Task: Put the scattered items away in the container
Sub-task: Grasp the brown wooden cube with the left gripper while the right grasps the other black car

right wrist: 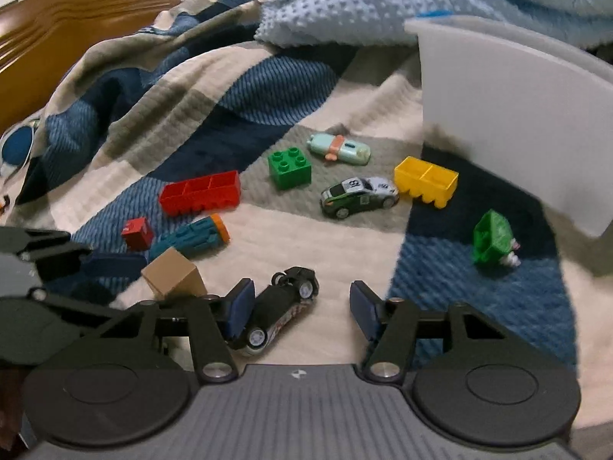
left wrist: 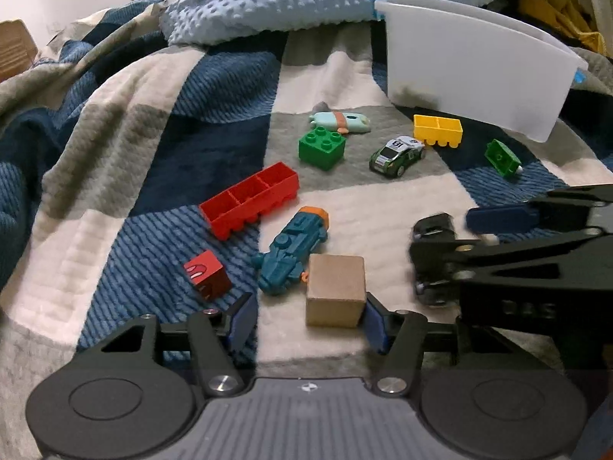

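Toys lie scattered on a checked blanket in front of a white bin [left wrist: 471, 65], also in the right wrist view [right wrist: 513, 115]. My left gripper [left wrist: 308, 320] is open; a tan wooden cube [left wrist: 335, 291] sits between its jaws, against the right pad. My right gripper [right wrist: 302, 304] is open around an overturned black toy car [right wrist: 281, 312], which touches the left pad. In the left wrist view the right gripper [left wrist: 452, 241] sits over that car [left wrist: 435, 260]. Nearby lie a teal toy blaster [left wrist: 293, 251], a red cube [left wrist: 207, 272] and a long red brick [left wrist: 249, 199].
Further back lie a green brick [left wrist: 322, 147], a pale blue toy [left wrist: 341, 122], a green-white racing car [left wrist: 398, 155], a yellow brick [left wrist: 438, 130] and a small green brick [left wrist: 502, 157]. A dotted blue blanket [left wrist: 276, 0] is heaped behind. A wooden headboard [right wrist: 76, 19] stands left.
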Demonstrator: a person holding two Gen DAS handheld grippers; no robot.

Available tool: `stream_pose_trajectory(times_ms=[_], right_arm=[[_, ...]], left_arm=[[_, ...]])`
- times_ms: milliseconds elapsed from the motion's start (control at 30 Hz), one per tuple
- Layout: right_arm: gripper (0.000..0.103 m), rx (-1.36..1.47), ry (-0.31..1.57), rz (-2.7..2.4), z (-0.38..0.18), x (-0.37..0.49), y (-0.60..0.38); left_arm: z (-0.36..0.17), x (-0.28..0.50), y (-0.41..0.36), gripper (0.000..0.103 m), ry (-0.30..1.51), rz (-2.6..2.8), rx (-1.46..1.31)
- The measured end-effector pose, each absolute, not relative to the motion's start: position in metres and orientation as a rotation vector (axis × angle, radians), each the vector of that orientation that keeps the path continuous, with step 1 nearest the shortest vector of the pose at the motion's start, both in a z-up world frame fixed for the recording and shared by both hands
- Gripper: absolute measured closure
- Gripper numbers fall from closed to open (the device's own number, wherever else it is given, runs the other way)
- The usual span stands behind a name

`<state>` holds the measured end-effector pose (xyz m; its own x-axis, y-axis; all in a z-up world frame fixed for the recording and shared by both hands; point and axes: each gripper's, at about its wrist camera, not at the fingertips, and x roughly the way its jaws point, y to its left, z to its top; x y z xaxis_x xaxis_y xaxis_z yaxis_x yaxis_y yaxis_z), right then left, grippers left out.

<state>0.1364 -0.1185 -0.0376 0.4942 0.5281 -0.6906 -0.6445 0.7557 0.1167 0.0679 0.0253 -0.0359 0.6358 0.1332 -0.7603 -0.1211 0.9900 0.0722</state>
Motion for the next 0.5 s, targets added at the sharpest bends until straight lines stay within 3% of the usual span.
stream_pose_trajectory(times_ms=[100,200,233,333,400,500], right_arm=[[0.044,-0.170,0.786,0.711,-0.037,0.135,-0.115],[0.068,-0.188,0.806,0.766,-0.038,0.135,-0.112],[0.071,-0.197,0.806,0.768,-0.038,0.135,-0.111],[0.076,-0.204,0.802,0.767,-0.034,0.134,-0.111],[0.083,-0.199,0.785,0.770,-0.031,0.132,-0.115],[0.084,-0.183,0.766,0.757,-0.025,0.132,-0.124]], left_arm=[[-0.036,0.069,0.021,0.046,0.855,0.110,0.048],[-0.037,0.070,0.018,0.047,0.854,0.084,0.075],[-0.038,0.072,0.018,0.049,0.858,0.079,0.074],[-0.036,0.074,0.018,0.061,0.861,0.053,0.059],[-0.034,0.075,0.017,0.064,0.866,0.050,0.060],[-0.034,0.074,0.013,0.068,0.869,0.049,0.071]])
